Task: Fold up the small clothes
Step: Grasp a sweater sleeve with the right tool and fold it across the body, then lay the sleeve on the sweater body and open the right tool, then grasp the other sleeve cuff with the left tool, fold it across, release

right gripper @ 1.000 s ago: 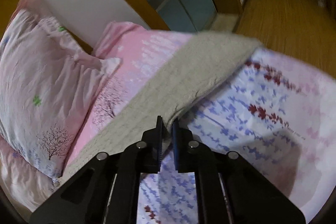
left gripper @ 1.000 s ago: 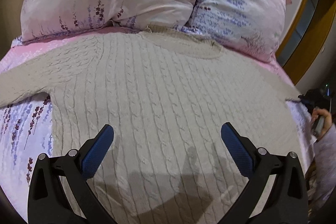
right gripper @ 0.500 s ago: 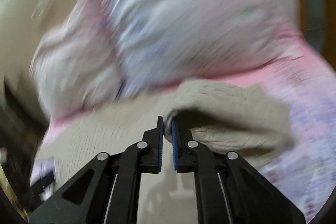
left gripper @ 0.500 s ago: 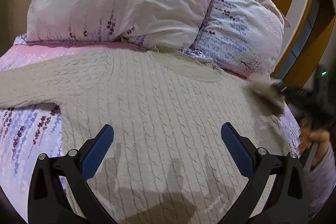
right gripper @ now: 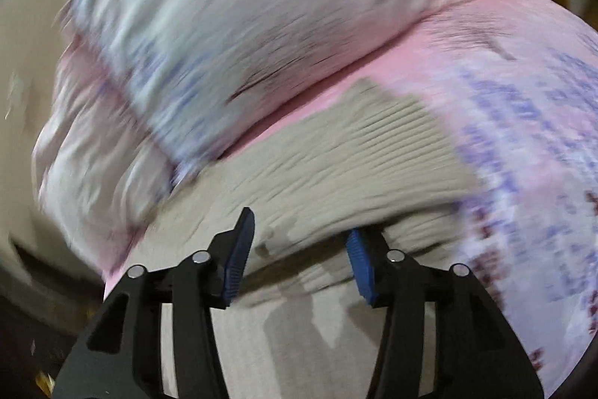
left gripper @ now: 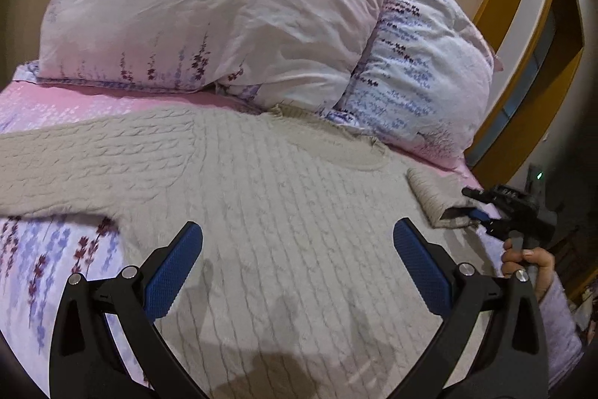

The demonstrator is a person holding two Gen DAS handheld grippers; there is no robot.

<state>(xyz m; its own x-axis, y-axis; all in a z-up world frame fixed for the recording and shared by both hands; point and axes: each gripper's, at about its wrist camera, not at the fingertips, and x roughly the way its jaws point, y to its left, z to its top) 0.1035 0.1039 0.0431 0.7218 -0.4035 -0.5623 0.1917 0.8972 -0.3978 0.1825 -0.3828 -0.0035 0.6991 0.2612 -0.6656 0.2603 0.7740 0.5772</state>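
A beige cable-knit sweater (left gripper: 269,212) lies flat on the bed, neck towards the pillows. Its left sleeve (left gripper: 74,167) stretches out to the left. Its right sleeve (left gripper: 433,197) is folded back over the sweater's right shoulder. My left gripper (left gripper: 297,260) is open and empty, hovering over the sweater's body. My right gripper (right gripper: 299,249) is open at the folded sleeve (right gripper: 336,174), jaws apart with the cloth lying between them; that view is blurred. The right gripper also shows in the left wrist view (left gripper: 474,208) at the sleeve's end.
Two floral pillows (left gripper: 209,10) lean at the head of the bed. The pink and lilac sheet (left gripper: 45,257) shows left of the sweater. A wooden door frame (left gripper: 515,36) stands to the right, beyond the bed's edge.
The right gripper carried the right sleeve from the bed's edge over onto the sweater's shoulder, then opened and let it go. The left gripper stayed open and tilted up slightly.
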